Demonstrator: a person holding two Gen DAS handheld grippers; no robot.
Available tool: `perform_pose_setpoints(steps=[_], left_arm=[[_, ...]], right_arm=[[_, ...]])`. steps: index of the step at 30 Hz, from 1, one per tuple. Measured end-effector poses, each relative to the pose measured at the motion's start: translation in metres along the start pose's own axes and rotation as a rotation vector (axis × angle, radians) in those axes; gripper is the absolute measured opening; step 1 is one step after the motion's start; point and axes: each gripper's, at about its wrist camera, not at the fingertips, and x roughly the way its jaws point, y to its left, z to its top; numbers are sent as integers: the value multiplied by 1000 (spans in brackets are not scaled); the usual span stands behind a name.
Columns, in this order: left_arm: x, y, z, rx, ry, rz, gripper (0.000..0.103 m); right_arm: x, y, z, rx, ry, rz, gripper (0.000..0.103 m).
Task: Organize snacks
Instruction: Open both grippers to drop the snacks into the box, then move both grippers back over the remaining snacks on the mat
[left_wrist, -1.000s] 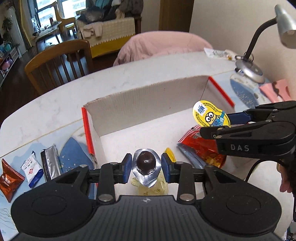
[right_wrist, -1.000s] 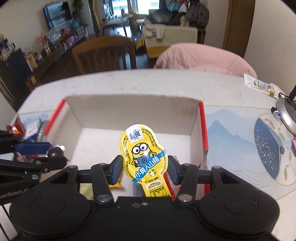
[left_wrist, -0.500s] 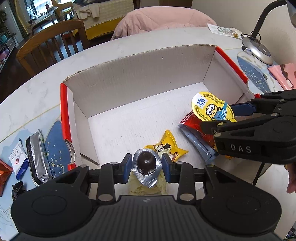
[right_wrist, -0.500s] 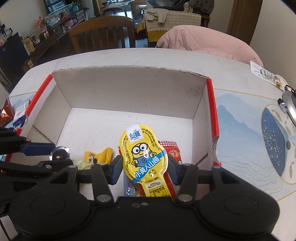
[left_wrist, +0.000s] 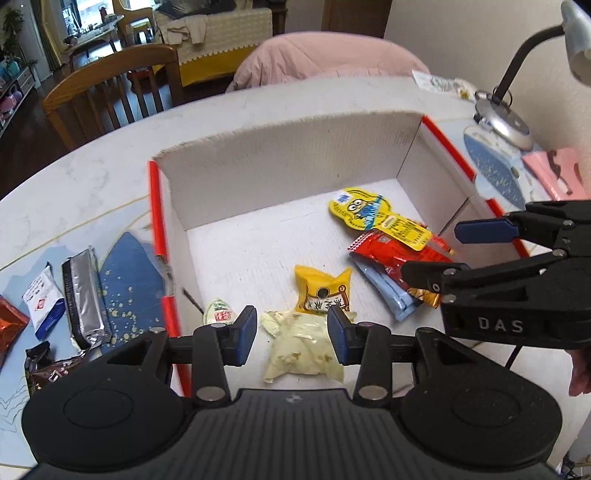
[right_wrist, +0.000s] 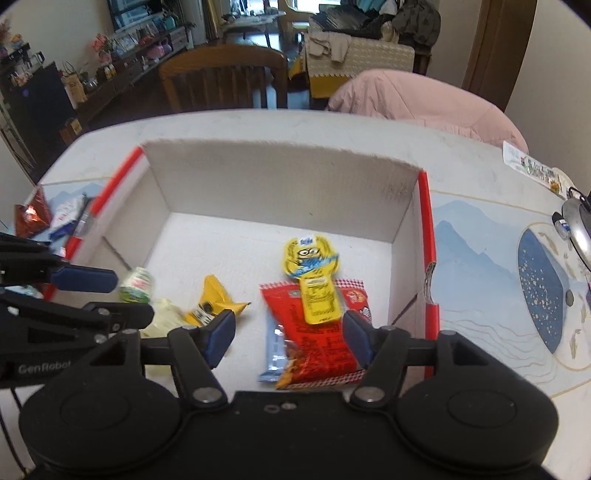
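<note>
An open cardboard box (left_wrist: 280, 162) with red edges stands on the table. Inside lie a yellow minion pouch (left_wrist: 376, 218) (right_wrist: 312, 273), a red packet (left_wrist: 399, 254) (right_wrist: 317, 332), a light blue packet (left_wrist: 388, 291), a small yellow packet (left_wrist: 321, 291) (right_wrist: 212, 299), a pale yellow packet (left_wrist: 299, 350) and a small round green-white snack (left_wrist: 220, 314) (right_wrist: 136, 284). My left gripper (left_wrist: 291, 334) is open and empty above the pale packet. My right gripper (right_wrist: 288, 332) is open and empty above the red packet.
Left of the box lie a silver packet (left_wrist: 83, 295), a white-blue packet (left_wrist: 42, 301), a red-orange packet (left_wrist: 9, 328) and a dark brown packet (left_wrist: 48, 365). A desk lamp (left_wrist: 502, 118) stands at the right. A wooden chair (left_wrist: 110, 85) stands behind the table.
Both grippers opened. The left let go of its foil-wrapped round snack, and a small round green-white snack now lies in the box; the right dropped the minion pouch onto the red packet.
</note>
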Motion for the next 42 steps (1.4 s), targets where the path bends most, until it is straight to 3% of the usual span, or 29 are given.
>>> perform_pose_setpoints(steps=[10, 14, 20, 30, 33, 35, 42], left_arm=[[-70, 20, -21, -14, -132, -50, 45], [-99, 36, -30, -38, -184, -61, 55], [-136, 65, -46, -66, -248, -50, 60], [-178, 128, -83, -118, -341, 36, 65], [-186, 149, -95, -135, -358, 52, 73], [-190, 160, -101, -144, -364, 61, 73], [-188, 202, -126, -189, -362, 82, 78]], right_arm=[[-65, 34, 1, -24, -136, 65, 74], [-87, 55, 4, -32, -186, 105, 77], [-107, 90, 5, -58, -248, 147, 85], [-114, 145, -1, -94, -276, 221, 91], [-111, 162, -3, -100, -272, 235, 96], [-107, 172, -4, -106, -275, 239, 101], [-87, 206, -8, -122, -248, 268, 103]])
